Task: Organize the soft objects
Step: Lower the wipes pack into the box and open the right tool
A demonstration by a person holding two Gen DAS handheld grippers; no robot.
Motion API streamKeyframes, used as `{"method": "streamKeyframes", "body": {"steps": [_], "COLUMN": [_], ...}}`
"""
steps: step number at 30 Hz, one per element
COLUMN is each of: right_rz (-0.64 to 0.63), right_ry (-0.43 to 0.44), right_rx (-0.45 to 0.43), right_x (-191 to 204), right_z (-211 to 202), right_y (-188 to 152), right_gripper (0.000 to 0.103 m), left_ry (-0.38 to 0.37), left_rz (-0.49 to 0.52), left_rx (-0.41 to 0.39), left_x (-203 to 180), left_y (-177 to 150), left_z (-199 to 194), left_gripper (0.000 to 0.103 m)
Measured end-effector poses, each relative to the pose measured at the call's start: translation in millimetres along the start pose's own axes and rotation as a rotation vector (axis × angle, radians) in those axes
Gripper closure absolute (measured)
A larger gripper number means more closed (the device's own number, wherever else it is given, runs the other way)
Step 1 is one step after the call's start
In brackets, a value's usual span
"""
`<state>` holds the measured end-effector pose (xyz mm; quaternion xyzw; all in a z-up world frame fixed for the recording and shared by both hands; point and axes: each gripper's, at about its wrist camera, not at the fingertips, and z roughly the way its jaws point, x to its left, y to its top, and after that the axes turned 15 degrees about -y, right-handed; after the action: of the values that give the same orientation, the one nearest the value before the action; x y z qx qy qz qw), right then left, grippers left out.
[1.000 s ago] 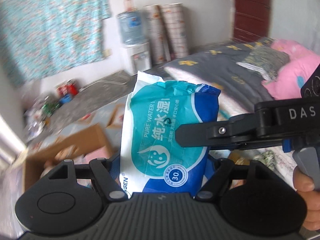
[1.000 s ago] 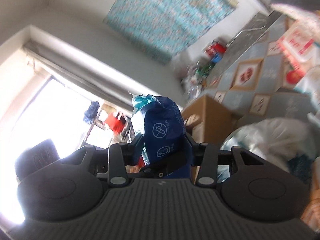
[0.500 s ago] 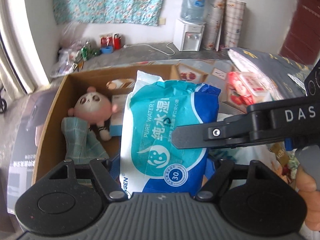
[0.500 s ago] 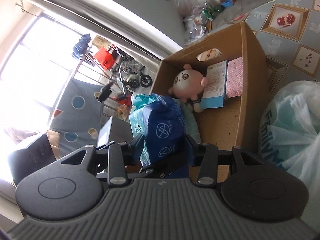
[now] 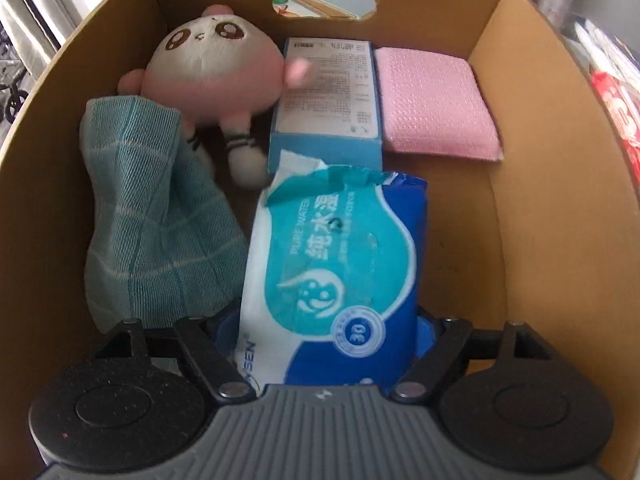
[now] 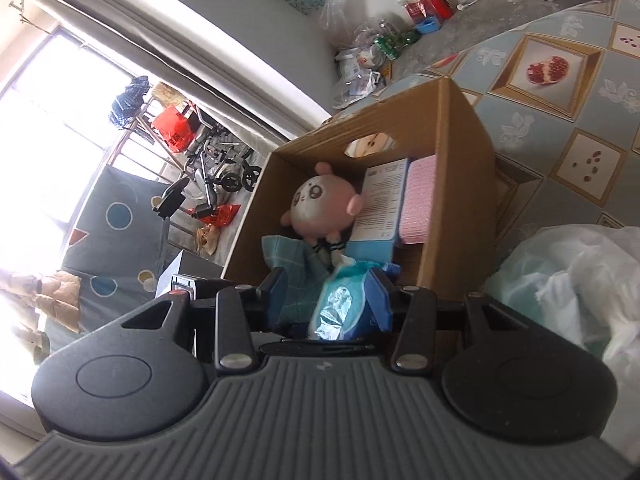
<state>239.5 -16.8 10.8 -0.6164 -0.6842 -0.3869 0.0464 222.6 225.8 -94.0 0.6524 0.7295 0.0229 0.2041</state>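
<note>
— Where's the wipes pack (image 5: 332, 276) now?

— I've got it clenched in my left gripper (image 5: 326, 332), low inside the cardboard box (image 5: 560, 184), in the near half. The teal checked cloth (image 5: 156, 216) lies just beside it on one side, and the blue carton (image 5: 326, 96) sits just past its torn top flap. Beyond those are the pink plush toy (image 5: 212, 68) and the pink folded cloth (image 5: 434, 100) against the far wall.

— And your other hand?

— My right gripper (image 6: 328, 296) hangs at the box's near edge, fingers spread wide, gripping nothing; the pack shows between them but they look clear of it.

— What worries you?

— I can't tell if the pack touches the floor yet. Let go too high and I'd guess it tips onto the cloth or wedges against the carton. The loose flap could also snag as I withdraw.

— Any writing?

— "PURE WATER" with Chinese characters, a "30" in a round badge, and "SEN" at the edge, cut off. The carton's print is too small to read.
</note>
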Motion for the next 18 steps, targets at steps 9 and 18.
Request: {"method": "streamKeyframes", "body": {"steps": [9, 18], "right_rz": [0.041, 0.042], "right_ry": [0.003, 0.006], "right_rx": [0.002, 0.004], "right_x": [-21, -27], "right_z": [-3, -22], "right_y": [-5, -20], "right_gripper": [0.059, 0.055], "left_ry": [0.021, 0.045], "left_rz": [-0.025, -0.033], "left_rx": [-0.021, -0.011], "left_x": [-8, -18], "left_y": [-2, -7], "left_z": [-6, -22], "left_gripper": [0.023, 0.02]}}
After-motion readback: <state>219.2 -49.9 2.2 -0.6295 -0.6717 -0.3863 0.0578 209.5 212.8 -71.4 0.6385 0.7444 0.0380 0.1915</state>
